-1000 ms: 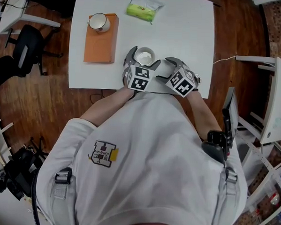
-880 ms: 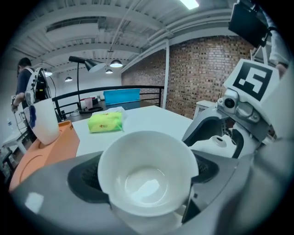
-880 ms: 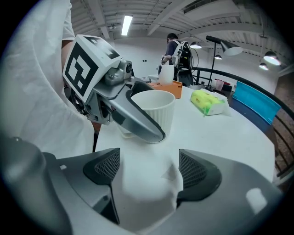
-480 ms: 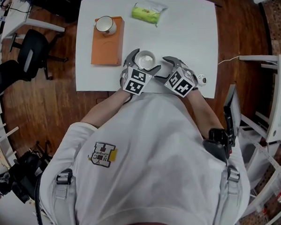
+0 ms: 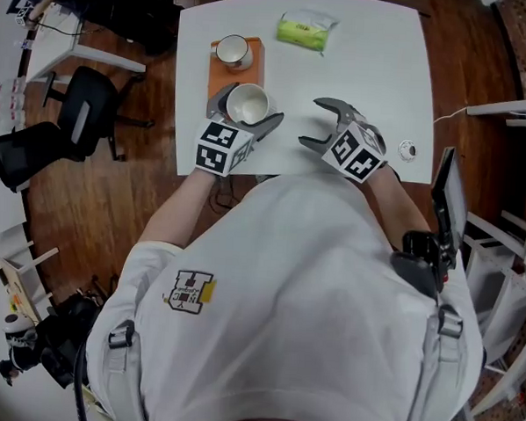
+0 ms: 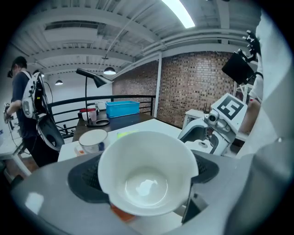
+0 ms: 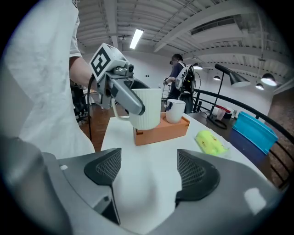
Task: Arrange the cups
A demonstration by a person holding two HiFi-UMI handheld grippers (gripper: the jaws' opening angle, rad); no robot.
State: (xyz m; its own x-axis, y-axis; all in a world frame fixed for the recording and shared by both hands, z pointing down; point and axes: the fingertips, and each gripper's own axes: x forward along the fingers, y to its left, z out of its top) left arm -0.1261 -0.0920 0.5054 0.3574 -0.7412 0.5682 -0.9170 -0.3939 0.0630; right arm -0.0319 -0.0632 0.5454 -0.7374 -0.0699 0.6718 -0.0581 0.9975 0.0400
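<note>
— White desk point(image 5: 375, 79) below me, wood floor point(image 5: 114, 206) around it. What have you got?
— My left gripper point(image 5: 249, 108) is clamped on the ribbed white cup point(image 6: 147, 179), held clear of the desk, mouth up. It's at the near end of the orange holder point(image 5: 256, 62); over it or just short, I can't tell. A second cup point(image 5: 233, 50) stands at the holder's far end.
— And the right?
— My right gripper point(image 5: 313, 122) hangs over bare desk, jaws spread, nothing between them.
— So this is the carry?
— I'd say so: one cup seated, this one in transit. Next I need to line it up beside the other, lower it upright onto the holder, then release.
</note>
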